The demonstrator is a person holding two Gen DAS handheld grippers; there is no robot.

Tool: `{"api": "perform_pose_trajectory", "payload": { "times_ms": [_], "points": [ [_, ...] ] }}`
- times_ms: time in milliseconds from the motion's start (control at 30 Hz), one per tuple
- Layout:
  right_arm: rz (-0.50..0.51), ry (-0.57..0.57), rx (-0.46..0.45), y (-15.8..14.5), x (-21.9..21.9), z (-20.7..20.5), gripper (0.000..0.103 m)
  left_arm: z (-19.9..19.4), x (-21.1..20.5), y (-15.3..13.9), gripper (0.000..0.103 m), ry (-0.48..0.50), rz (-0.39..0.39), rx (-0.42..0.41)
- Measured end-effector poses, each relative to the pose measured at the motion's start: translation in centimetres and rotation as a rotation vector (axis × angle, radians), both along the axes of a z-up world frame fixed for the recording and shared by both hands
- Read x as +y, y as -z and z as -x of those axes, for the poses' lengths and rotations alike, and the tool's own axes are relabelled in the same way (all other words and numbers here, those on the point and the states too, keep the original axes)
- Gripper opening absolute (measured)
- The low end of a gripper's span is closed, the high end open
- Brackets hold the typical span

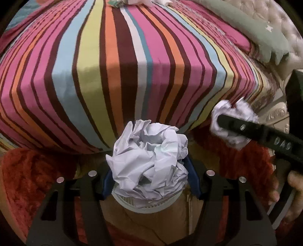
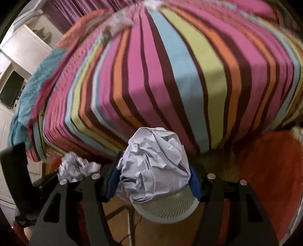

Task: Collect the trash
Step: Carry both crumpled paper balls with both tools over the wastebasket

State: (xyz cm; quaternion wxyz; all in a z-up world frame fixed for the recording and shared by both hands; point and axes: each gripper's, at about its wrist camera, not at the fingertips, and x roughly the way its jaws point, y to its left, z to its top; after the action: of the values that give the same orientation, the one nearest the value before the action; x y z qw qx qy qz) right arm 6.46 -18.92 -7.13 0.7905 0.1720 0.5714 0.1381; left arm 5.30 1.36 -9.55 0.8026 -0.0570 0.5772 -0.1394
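Each gripper, left (image 1: pixel 149 181) and right (image 2: pixel 154 186), is clamped on a paper ball (image 1: pixel 148 166) (image 2: pixel 154 166) at lower centre, directly over the white bin (image 1: pixel 145 205), apparently for dropping in.

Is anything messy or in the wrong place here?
Yes. More trash lies at the far end of the striped bed, where litter doesn't belong. Each hand-held gripper, left and right, holds a crumpled paper ball above the white mesh bin.
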Motion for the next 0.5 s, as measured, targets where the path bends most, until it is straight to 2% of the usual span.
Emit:
{"api": "perform_pose_trajectory", "payload": {
  "times_ms": [233, 500],
  "points": [
    [-0.021, -0.008, 0.15, 3.1, 0.6, 0.2, 0.059, 0.3, -0.8, 2.5, 0.062, 0.03, 0.0, 0.103],
    [-0.047, -0.016, 0.319, 6.5, 1.3, -0.3, 0.059, -0.3, -2.4, 5.5, 0.062, 0.066, -0.061, 0.219]
  ]
}}
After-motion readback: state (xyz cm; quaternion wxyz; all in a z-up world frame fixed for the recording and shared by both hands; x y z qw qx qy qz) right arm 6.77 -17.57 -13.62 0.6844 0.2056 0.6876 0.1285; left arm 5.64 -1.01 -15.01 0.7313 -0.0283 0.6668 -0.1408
